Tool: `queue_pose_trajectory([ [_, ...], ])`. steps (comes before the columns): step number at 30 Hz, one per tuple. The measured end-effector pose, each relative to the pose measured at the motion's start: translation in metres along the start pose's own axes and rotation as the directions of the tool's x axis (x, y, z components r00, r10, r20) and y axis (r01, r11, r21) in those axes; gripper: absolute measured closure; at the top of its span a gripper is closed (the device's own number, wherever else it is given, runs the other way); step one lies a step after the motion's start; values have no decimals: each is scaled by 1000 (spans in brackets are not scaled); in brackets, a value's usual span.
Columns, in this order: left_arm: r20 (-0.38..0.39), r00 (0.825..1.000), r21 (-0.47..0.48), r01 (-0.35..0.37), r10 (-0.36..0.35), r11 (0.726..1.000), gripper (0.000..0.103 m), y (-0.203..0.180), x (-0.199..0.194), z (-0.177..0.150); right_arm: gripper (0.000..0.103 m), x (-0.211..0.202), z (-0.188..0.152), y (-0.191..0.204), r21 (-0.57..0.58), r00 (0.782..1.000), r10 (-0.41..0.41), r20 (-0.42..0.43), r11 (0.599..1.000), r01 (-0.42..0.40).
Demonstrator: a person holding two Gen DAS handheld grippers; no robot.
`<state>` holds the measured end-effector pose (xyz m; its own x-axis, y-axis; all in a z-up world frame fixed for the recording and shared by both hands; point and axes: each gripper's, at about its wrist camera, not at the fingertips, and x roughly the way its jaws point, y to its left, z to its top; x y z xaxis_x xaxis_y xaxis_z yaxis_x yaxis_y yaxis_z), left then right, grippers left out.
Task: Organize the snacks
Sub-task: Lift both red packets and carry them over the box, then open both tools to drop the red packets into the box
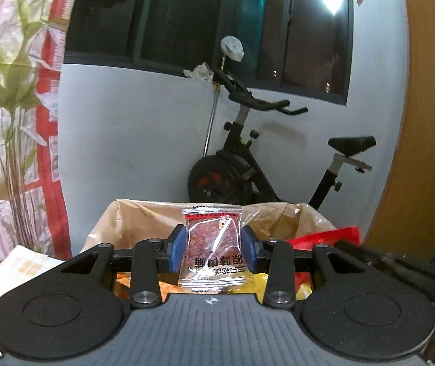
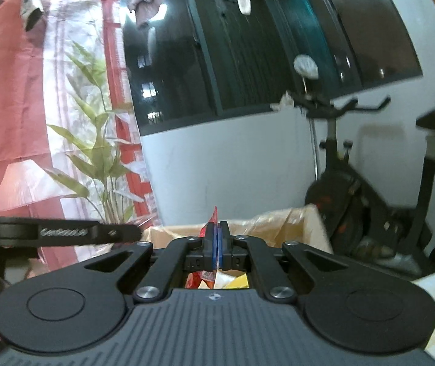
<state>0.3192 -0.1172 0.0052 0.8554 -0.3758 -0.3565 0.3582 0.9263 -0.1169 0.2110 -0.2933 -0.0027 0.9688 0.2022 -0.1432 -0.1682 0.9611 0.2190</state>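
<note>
My left gripper (image 1: 212,245) is shut on a clear packet of dried meat (image 1: 212,250) with a red strip and black print, held flat between the blue pads above a cardboard box (image 1: 119,222) lined with clear plastic. Yellow and orange snack packets (image 1: 302,286) lie in the box below. My right gripper (image 2: 217,247) is shut on a thin red and orange snack packet (image 2: 212,221), held edge-on above the same box (image 2: 309,228). More packets (image 2: 232,280) show under it. The left gripper's arm (image 2: 64,233) shows at the left of the right wrist view.
An exercise bike (image 1: 263,164) stands behind the box against a white wall under dark windows. A plant (image 1: 12,106) and red-and-white curtain are at the left. A red plastic bag (image 1: 324,238) sits at the box's right. A wooden panel (image 1: 425,122) is at the far right.
</note>
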Motion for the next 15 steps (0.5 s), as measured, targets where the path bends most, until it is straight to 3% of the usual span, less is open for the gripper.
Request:
queue_pose_trajectory([
  [3, -33, 999, 34, 12, -10, 999, 49, 5, 5, -1, 101, 12, -6, 1, 25, 999, 8, -45, 1000, -7],
  [5, -47, 999, 30, 8, -7, 1000, 37, 14, -1, -3, 96, 15, -8, 0, 37, 997, 16, -75, 999, -13],
  [7, -32, 999, 8, -3, 4, 1000, 33, 25, -9, -2, 92, 11, -8, 3, 33, 997, 30, -67, 999, -28],
  [9, -35, 999, -6, -8, 8, 1000, 33, 34, -17, -3, 78, 6, -7, 5, 16, 998, 22, -60, 1000, -21],
  [15, -21, 1000, -39, -10, 10, 999, 34, 52, -57, -18, 78, -17, -6, 7, 6, 999, -2, -42, 1000, 3],
])
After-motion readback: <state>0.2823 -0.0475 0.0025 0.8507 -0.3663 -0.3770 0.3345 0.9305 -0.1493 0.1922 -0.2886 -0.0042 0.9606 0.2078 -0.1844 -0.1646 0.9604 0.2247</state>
